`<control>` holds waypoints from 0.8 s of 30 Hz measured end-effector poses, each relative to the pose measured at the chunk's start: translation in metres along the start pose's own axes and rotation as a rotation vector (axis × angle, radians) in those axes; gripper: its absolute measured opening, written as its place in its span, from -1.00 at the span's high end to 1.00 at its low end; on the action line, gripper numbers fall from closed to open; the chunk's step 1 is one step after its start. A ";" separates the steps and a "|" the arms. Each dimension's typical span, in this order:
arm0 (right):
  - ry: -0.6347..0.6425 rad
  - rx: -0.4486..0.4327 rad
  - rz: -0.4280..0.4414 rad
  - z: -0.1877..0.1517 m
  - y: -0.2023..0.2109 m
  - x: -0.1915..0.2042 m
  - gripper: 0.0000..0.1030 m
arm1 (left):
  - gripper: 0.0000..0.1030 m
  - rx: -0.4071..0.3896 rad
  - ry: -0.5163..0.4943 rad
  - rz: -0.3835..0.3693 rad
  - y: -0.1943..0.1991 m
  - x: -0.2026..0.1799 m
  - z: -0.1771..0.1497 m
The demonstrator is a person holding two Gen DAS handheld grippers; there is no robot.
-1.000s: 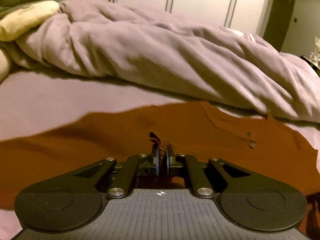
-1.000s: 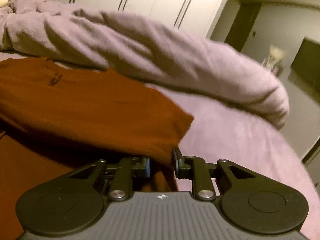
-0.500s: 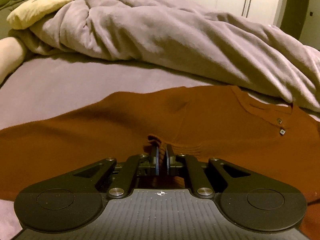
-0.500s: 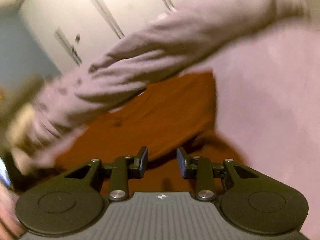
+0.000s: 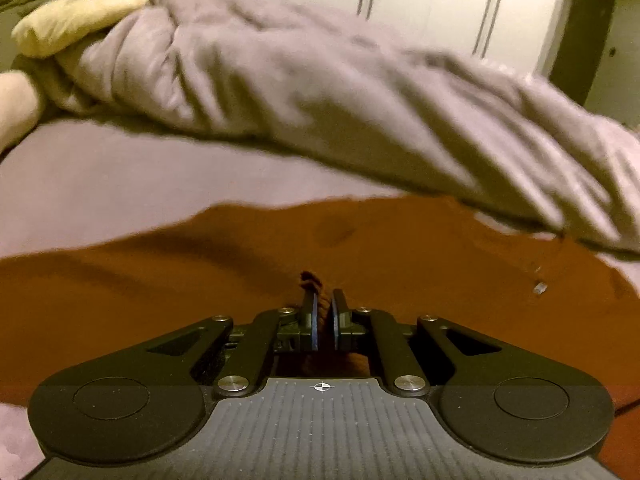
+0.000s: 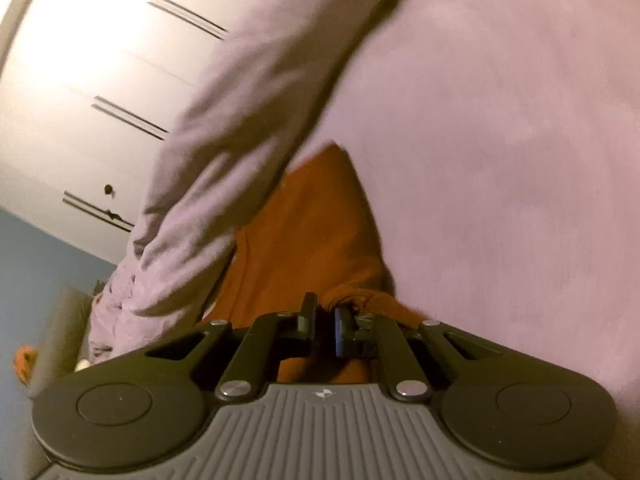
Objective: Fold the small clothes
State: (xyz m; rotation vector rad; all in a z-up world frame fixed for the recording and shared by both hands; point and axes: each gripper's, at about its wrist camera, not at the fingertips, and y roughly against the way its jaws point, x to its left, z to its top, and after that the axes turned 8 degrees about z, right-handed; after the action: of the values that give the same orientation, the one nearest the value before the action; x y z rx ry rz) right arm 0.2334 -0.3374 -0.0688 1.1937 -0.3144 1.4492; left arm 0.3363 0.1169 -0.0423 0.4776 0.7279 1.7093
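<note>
A rust-brown shirt [image 5: 240, 264] lies spread on the lilac bed sheet [image 5: 120, 176], its buttoned neck placket at the right [image 5: 540, 286]. My left gripper [image 5: 323, 312] is shut on a pinched fold of the shirt, which sticks up between the jaws. In the right wrist view the camera is rolled strongly; the shirt [image 6: 304, 232] runs away from me beside the duvet. My right gripper [image 6: 324, 320] is nearly closed on a bunched edge of the shirt [image 6: 352, 294].
A rumpled lilac duvet [image 5: 320, 100] lies heaped just behind the shirt and also shows in the right wrist view [image 6: 224, 160]. A cream pillow [image 5: 76, 16] sits at the far left. White wardrobe doors [image 5: 420, 4] stand behind the bed.
My right gripper was open after letting go of the shirt's corner, rolled over sideways and has closed on a bunched edge. My left gripper stays shut on its fold and shifted slightly.
</note>
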 end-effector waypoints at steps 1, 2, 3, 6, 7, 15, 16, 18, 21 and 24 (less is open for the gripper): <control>0.020 -0.013 -0.001 0.002 0.001 0.001 0.86 | 0.83 -0.032 -0.008 -0.009 0.004 -0.002 0.001; 0.042 -0.021 0.000 0.001 0.002 0.002 0.86 | 0.83 -0.068 -0.020 -0.014 0.007 -0.003 0.002; 0.078 -0.021 -0.017 -0.001 -0.001 0.003 0.86 | 0.83 -0.099 -0.036 -0.021 0.009 -0.005 0.001; 0.162 0.016 -0.092 -0.007 -0.013 0.000 0.89 | 0.74 -0.067 -0.093 0.001 -0.003 -0.010 -0.003; 0.179 0.026 -0.098 -0.009 -0.015 -0.003 0.92 | 0.69 -0.021 -0.112 0.025 -0.011 -0.011 -0.007; 0.333 0.114 -0.153 -0.009 -0.011 0.025 0.76 | -0.01 0.044 -0.015 -0.002 0.001 0.009 -0.016; 0.348 0.128 -0.161 -0.011 -0.008 0.028 0.73 | -0.01 0.051 0.000 -0.014 0.002 0.010 -0.014; 0.372 0.145 -0.170 -0.014 -0.005 0.033 0.72 | 0.06 0.061 0.001 -0.025 0.002 0.009 -0.011; 0.403 0.147 -0.159 -0.019 0.002 0.044 0.72 | 0.09 0.075 -0.013 -0.020 -0.001 0.004 -0.008; 0.492 0.148 -0.157 -0.030 0.001 0.058 0.72 | 0.10 0.095 -0.036 -0.017 -0.006 -0.004 -0.010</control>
State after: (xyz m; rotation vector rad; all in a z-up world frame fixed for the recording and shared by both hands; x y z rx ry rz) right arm 0.2294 -0.2817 -0.0355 0.9134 0.2233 1.5904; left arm 0.3350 0.1114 -0.0537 0.5652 0.7875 1.6518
